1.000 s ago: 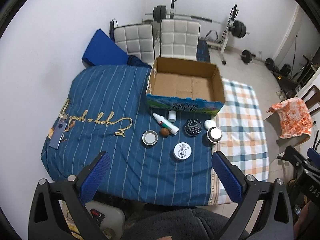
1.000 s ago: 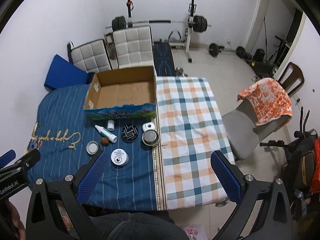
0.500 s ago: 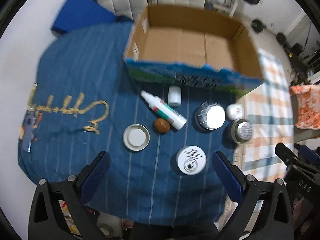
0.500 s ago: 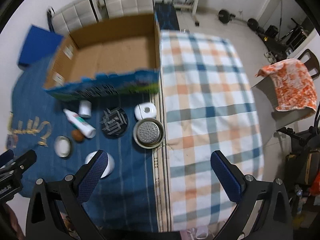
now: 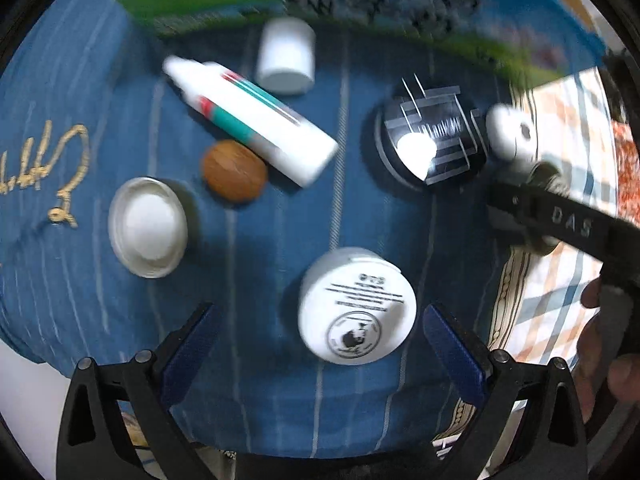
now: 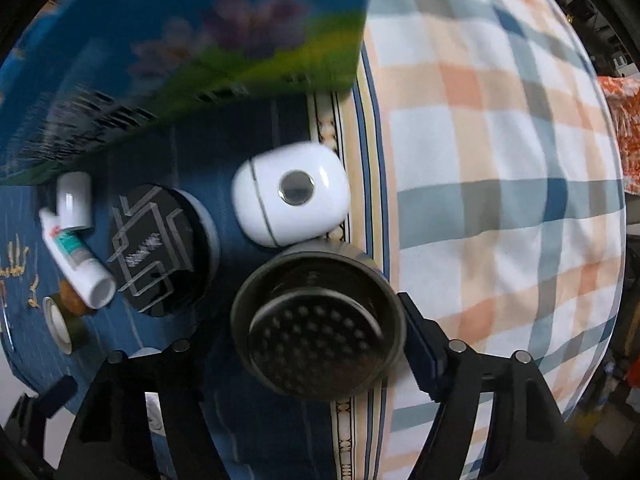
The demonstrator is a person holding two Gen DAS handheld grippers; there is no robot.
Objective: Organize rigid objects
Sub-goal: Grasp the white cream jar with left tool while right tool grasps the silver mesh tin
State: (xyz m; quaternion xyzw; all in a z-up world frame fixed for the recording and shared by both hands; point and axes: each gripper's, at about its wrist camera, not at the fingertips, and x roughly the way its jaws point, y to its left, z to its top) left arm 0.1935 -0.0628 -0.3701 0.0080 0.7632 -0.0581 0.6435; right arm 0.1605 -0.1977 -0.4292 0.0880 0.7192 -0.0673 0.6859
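In the left wrist view my left gripper [image 5: 320, 344] is open just above a white round jar [image 5: 357, 306] that lies between its fingers. Beyond it lie a white tube [image 5: 256, 120], a small white bottle [image 5: 286, 55], a brown nut [image 5: 234, 171], a white lid [image 5: 148, 227] and a black patterned jar [image 5: 432, 140]. In the right wrist view my right gripper [image 6: 304, 344] is open around a metal strainer cup [image 6: 318, 322]. A white rounded case [image 6: 292, 196] lies just past it, and the black jar [image 6: 158, 250] is to the left.
The printed wall of the cardboard box [image 6: 192, 52] stands right behind the objects. They rest on a blue striped cloth [image 5: 256, 280]. A plaid cloth [image 6: 500, 160] covers the right side. The right gripper's body [image 5: 560, 220] crosses the left wrist view at right.
Both grippers have dropped down close to the objects. The left one now brackets the white jar and the right one brackets the strainer cup.
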